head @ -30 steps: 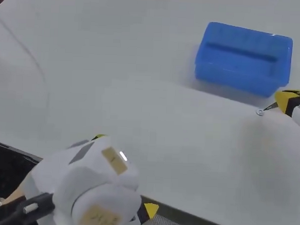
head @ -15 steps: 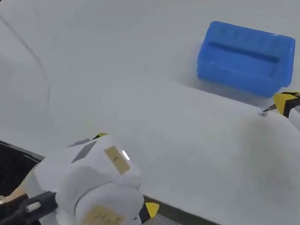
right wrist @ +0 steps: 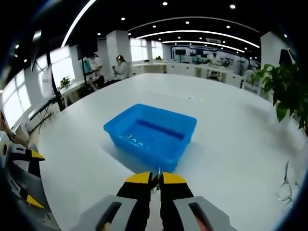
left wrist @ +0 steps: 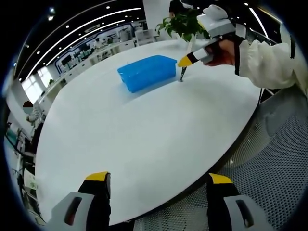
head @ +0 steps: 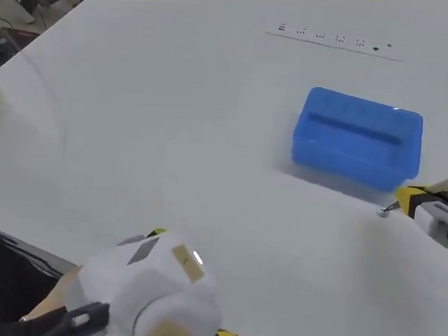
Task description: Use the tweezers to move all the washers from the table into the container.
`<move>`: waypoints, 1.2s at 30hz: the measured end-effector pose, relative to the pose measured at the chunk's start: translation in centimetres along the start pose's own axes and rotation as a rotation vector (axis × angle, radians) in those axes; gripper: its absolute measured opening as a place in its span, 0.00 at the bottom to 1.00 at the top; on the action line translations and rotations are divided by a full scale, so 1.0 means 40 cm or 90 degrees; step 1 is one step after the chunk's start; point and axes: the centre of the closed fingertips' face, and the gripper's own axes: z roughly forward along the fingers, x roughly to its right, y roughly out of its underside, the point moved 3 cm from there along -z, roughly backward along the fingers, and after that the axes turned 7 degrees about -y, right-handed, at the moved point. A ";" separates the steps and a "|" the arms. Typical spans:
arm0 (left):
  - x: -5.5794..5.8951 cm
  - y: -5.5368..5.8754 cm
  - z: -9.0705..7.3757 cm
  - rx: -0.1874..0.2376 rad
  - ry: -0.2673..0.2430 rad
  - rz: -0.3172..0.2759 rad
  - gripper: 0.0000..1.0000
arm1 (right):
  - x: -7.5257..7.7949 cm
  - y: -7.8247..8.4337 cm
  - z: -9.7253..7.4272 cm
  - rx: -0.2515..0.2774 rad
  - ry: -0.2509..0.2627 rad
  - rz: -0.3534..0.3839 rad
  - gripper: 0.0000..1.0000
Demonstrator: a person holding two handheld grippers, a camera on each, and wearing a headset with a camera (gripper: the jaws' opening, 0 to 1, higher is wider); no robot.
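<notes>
A blue container [head: 357, 138] stands on the white table [head: 173, 136]. Just in front of its right corner, my right gripper [head: 410, 198] is shut on the tweezers [head: 392, 206]. Their tip meets a small washer [head: 385, 211]; I cannot tell whether it is off the table. In the right gripper view the tweezers [right wrist: 158, 174] point at the container [right wrist: 151, 132], which holds several washers [right wrist: 134, 140]. My left gripper [head: 193, 286] hangs open over the table's near edge, with nothing between its fingers [left wrist: 98, 176].
A metal scissor-like tool [right wrist: 285, 185] lies on the table to the right. Small printed marks [head: 330, 39] sit far behind the container. Perforated metal flooring [left wrist: 269, 139] lies beyond the table's near edge.
The tweezers' tip has closed in from the right onto the washer. The head camera has tilted, so the whole picture sits lower in frame. The left gripper stays by the near edge.
</notes>
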 end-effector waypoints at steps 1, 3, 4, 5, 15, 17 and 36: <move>-0.001 -0.001 0.000 0.003 -0.002 -0.002 0.85 | -0.001 0.001 -0.002 -0.001 0.001 0.002 0.02; -0.002 -0.001 -0.001 0.002 -0.004 -0.003 0.85 | -0.004 0.003 -0.005 -0.003 0.004 -0.003 0.02; -0.002 -0.002 -0.002 0.005 -0.003 -0.002 0.86 | -0.005 0.004 -0.006 -0.006 0.004 -0.007 0.02; -0.001 -0.002 -0.003 0.007 -0.004 -0.002 0.86 | -0.006 0.006 -0.008 -0.009 0.004 -0.008 0.02; -0.003 -0.006 -0.006 0.014 -0.010 0.002 0.85 | -0.014 0.030 -0.026 -0.032 0.003 0.013 0.02; -0.004 -0.006 -0.006 0.014 -0.011 0.003 0.85 | -0.012 0.020 -0.022 -0.035 0.000 0.013 0.02; -0.006 -0.008 -0.004 0.018 -0.016 0.009 0.85 | -0.021 -0.038 -0.045 -0.071 -0.038 -0.004 0.01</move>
